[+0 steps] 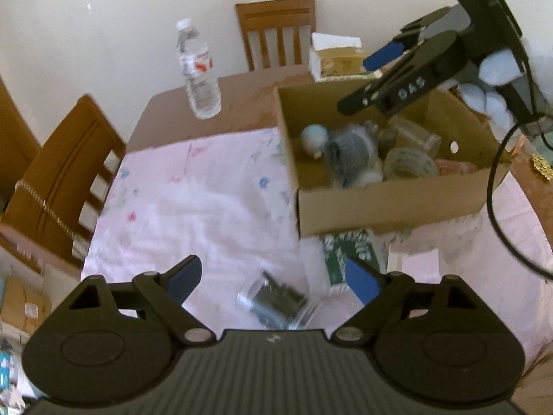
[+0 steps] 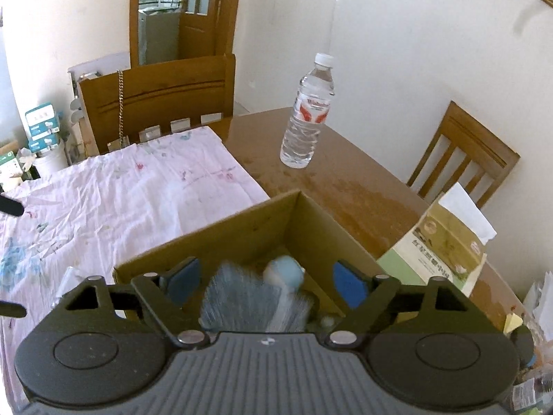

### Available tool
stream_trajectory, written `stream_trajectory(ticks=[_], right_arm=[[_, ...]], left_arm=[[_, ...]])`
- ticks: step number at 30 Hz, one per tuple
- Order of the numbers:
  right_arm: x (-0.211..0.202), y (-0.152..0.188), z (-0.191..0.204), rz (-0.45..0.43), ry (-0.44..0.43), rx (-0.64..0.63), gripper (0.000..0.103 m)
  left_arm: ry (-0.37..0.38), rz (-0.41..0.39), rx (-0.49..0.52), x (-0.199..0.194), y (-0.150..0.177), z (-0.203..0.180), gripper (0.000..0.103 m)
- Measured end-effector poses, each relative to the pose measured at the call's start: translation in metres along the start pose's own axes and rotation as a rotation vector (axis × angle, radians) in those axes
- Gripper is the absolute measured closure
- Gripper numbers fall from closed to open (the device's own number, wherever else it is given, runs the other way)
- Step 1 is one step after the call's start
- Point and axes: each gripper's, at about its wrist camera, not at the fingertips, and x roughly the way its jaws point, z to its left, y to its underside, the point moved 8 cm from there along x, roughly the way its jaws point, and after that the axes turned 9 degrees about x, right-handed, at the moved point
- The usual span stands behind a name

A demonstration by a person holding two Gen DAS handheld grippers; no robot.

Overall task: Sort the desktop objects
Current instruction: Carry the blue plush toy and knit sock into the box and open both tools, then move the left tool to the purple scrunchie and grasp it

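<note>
My left gripper stands open low over the pink floral cloth. A clear glass jar lies on its side between the blue pads, untouched. To the right is an open cardboard box holding a grey-blue knitted piece, a pale blue ball and glass jars. My right gripper hovers above the box. In the right wrist view this gripper is open over the box; the blurred knitted piece lies below its pads, apart from them.
A water bottle stands on the bare brown table behind the cloth. Wooden chairs ring the table. A paper carton sits behind the box, a green patterned pack before it. A black cable hangs at right.
</note>
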Motion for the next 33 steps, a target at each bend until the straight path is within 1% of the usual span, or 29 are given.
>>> stream_trajectory(ticks=[7, 11, 15, 24, 30, 33], right_arm=[[-0.005, 0.002, 0.005, -0.009, -0.016, -0.009, 0.014], [-0.017, 0.006, 0.008, -0.027, -0.024, -0.015, 0.014], [-0.03, 0.012, 0.01, -0.048, -0.034, -0.012, 0.011], [-0.06, 0.038, 0.022, -0.06, -0.041, -0.007, 0.009], [-0.08, 0.058, 0.03, -0.076, -0.034, -0.003, 0.006], [-0.085, 0.071, 0.034, -0.069, -0.025, 0.007, 0.006]], left_arm=[[-0.002, 0.041, -0.043, 0.003, 0.02, 0.0, 0.013], [0.011, 0.036, -0.049, 0.002, 0.021, -0.005, 0.013], [0.028, 0.024, -0.047, 0.003, 0.023, -0.017, 0.011], [0.055, 0.017, 0.038, 0.008, 0.031, -0.056, 0.011], [0.103, 0.017, 0.071, 0.014, 0.04, -0.081, 0.011], [0.127, 0.022, 0.069, 0.017, 0.046, -0.091, 0.011]])
